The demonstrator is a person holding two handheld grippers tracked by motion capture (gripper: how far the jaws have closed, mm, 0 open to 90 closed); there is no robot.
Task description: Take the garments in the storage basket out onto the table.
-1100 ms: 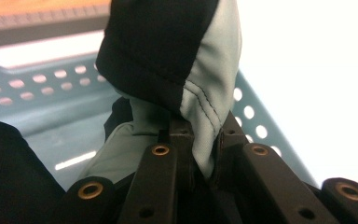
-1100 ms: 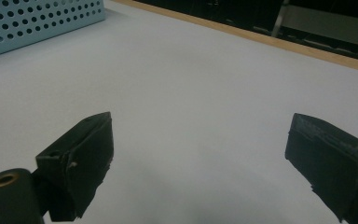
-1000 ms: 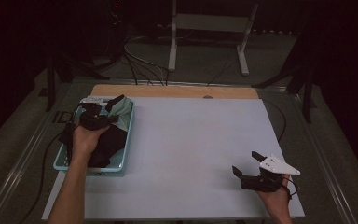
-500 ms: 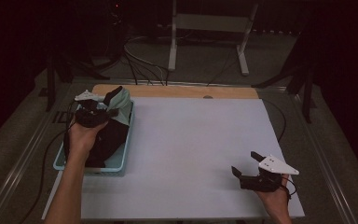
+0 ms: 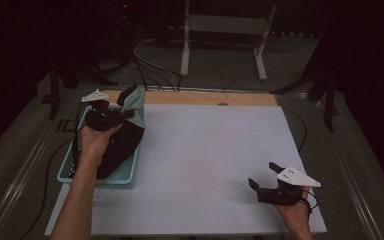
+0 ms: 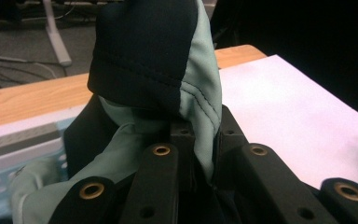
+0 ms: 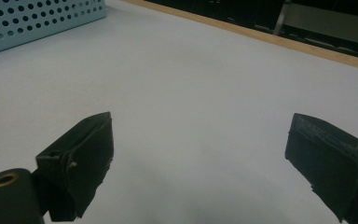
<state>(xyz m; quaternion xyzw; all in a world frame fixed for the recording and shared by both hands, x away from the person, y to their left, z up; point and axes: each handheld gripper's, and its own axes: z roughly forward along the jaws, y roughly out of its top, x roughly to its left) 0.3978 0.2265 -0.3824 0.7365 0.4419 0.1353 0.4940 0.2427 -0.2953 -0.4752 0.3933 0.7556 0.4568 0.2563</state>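
Clearly I had the left gripper [image 5: 122,111] pinched tight on the garment [image 5: 125,137], a black and mint-green piece of clothing, with a fold of it caught between the closed jaws. It hung half lifted out of the basket [image 5: 115,177] at about ten o'clock on the table [image 5: 205,165], its lower part lying inside. In the left gripper view the cloth [image 6: 168,70] stood up in a soft peak above the jaws, stitched seam showing. I judged it light and limp, a thing that would droop, swing and drag on the basket rim rather than hold any shape, and not slippery enough to slide from a firm pinch. A seam or hem looked the best place to grip, since the doubled fabric there gave more to bite on. The right gripper [image 5: 260,182] rested at about five o'clock, jaws spread wide and holding nothing, well apart from the garment.
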